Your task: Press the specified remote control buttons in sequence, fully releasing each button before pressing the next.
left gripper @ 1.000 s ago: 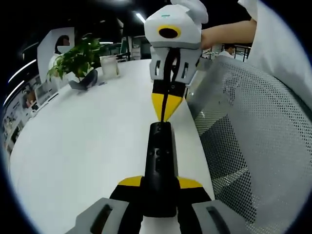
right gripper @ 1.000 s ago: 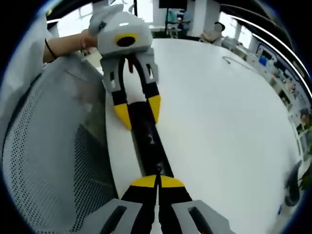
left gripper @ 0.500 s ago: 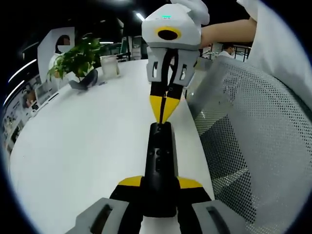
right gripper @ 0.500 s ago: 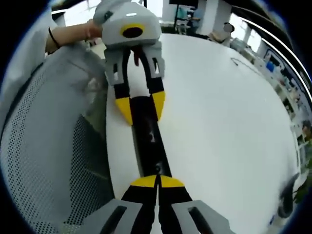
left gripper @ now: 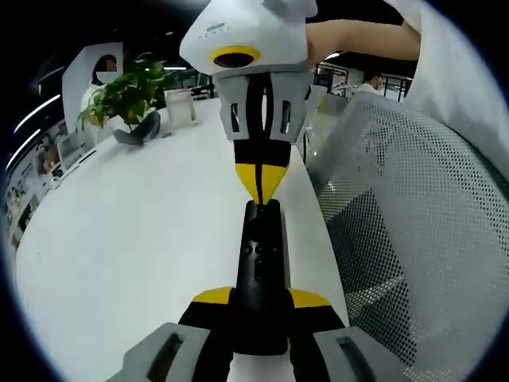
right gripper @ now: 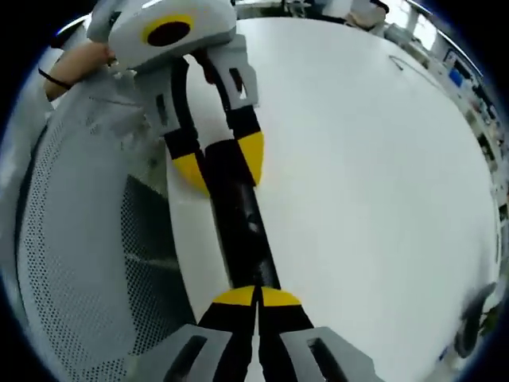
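Note:
A black remote control (left gripper: pixel 260 255) lies lengthwise along the white table's (left gripper: pixel 143 231) right edge. My left gripper (left gripper: pixel 261 299) is shut on its near end, one yellow fingertip (left gripper: pixel 213 296) on each side. My right gripper (left gripper: pixel 261 189) comes down from above, shut, with its joined yellow tips at the remote's far end near the top buttons. In the right gripper view, the right gripper (right gripper: pixel 256 296) has its tips together on the end of the remote (right gripper: pixel 238 223), and the left gripper (right gripper: pixel 221 163) clamps the other end.
A grey mesh chair back (left gripper: pixel 406 239) stands close along the table edge beside the remote. At the far end of the table are a potted plant (left gripper: pixel 119 94), a clear container (left gripper: pixel 179 107) and a dark object (left gripper: pixel 137 131). People sit in the background.
The right gripper has tilted steeper and its body now looms closer above the remote, tips still at the remote's far end. The left gripper keeps its hold.

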